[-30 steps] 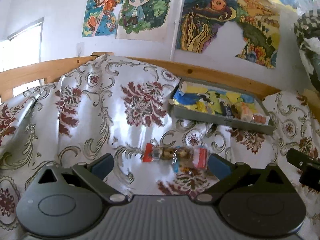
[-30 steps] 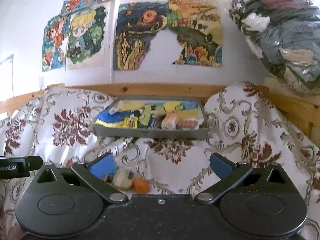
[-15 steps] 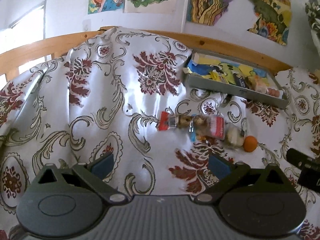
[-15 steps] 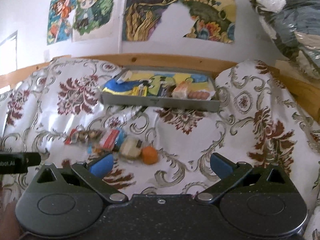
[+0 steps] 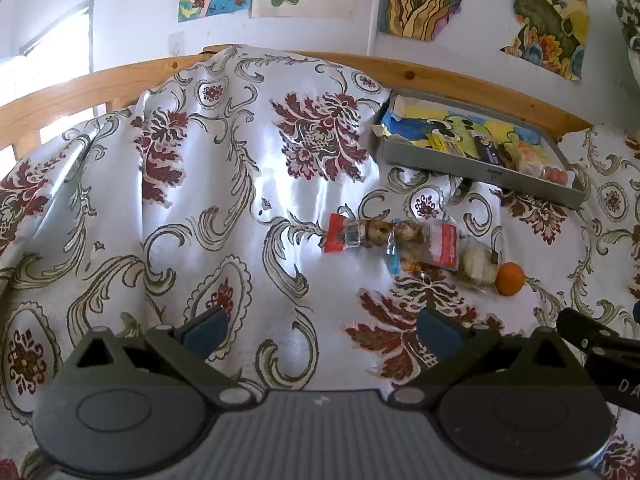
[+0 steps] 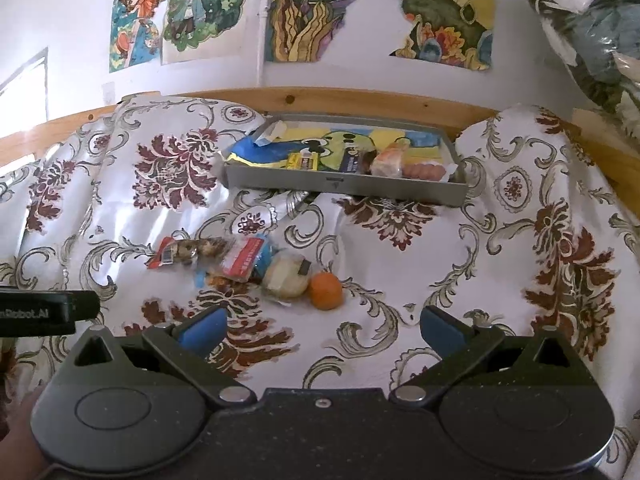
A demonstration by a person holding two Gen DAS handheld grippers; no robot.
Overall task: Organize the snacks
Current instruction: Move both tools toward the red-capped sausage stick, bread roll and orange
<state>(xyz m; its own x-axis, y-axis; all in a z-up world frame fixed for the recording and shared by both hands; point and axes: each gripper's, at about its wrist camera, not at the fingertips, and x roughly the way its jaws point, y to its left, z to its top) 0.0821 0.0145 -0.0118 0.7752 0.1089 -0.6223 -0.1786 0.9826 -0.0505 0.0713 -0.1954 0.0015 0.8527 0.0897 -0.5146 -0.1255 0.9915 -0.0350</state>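
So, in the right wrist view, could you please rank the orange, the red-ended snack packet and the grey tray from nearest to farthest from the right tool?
1. Orange, just ahead, slightly left.
2. Red-ended snack packet, farther left on the cloth.
3. Grey tray, at the back by the wooden rail.

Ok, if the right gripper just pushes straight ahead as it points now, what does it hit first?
Probably the bare cloth. The right gripper is open, and the orange sits just ahead near its centre line, so that is likely the first snack met. Depth is hard to judge here.
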